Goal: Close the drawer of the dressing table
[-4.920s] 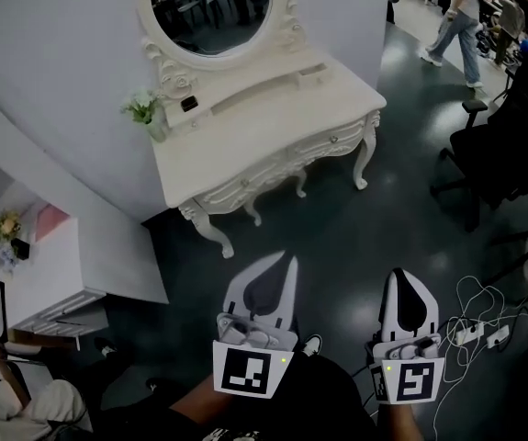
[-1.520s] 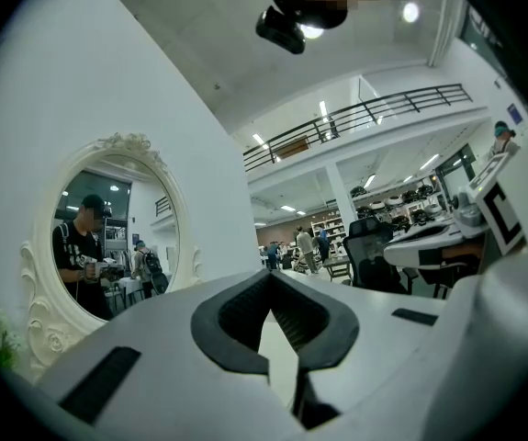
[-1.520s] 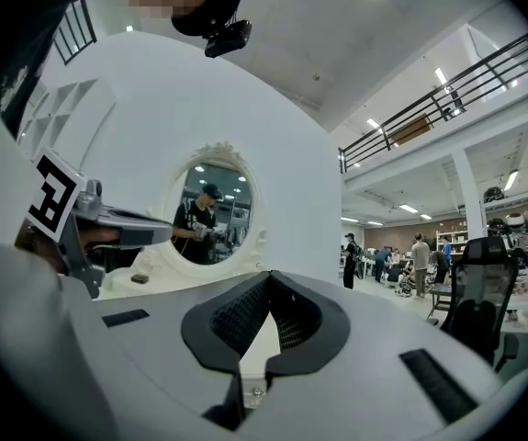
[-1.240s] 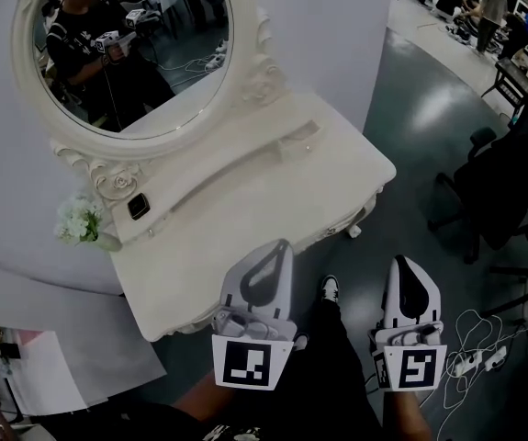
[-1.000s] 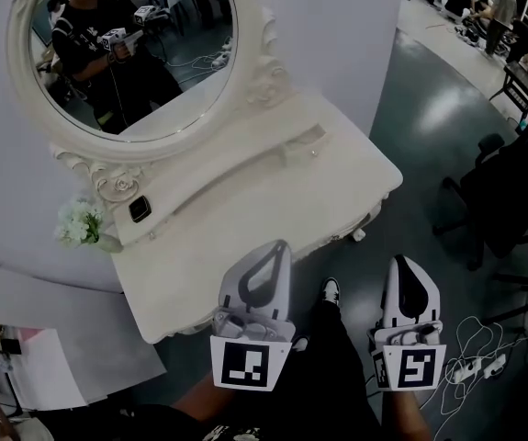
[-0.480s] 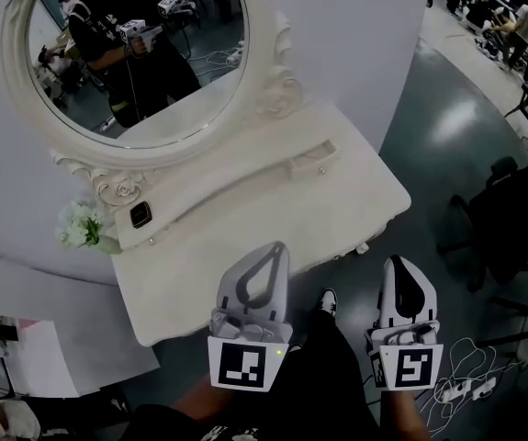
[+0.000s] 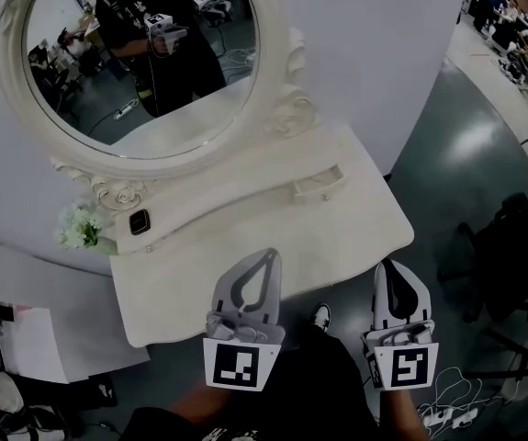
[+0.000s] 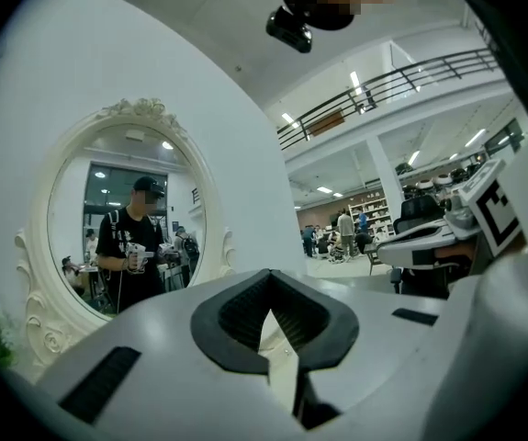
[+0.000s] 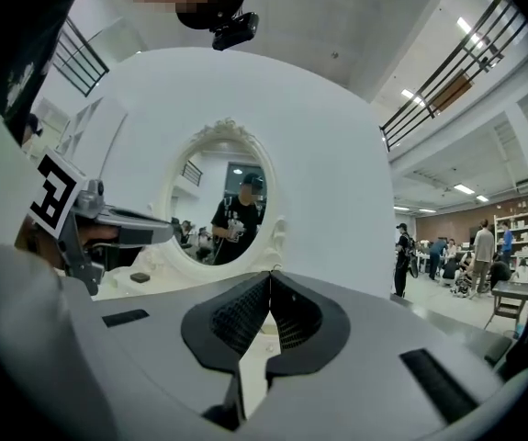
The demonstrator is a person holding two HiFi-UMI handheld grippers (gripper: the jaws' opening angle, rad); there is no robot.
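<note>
Drawer [image 7: 320, 184]: small, white, set in the raised back ledge of the white counter [image 7: 245, 246], below and right of the oval mirror [image 7: 135, 62], sticking out slightly. Count: one drawer ajar, one mirror, one flower bunch [image 7: 80, 228], one small dark square item [image 7: 140, 222], two grippers. Left gripper [image 7: 265, 257] fingers closed, empty. Right gripper [image 7: 390, 269] fingers closed, empty. Both well short of the drawer.

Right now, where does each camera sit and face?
Head view: on the person's head, steeply down at the white carved dressing table; left hand-held gripper, right hand-held gripper show.
Left gripper view: on that hand-held gripper, level toward the oval white-framed mirror; its shut jaws show.
Right gripper view: likewise on its own.
Shared: the mirror.
</note>
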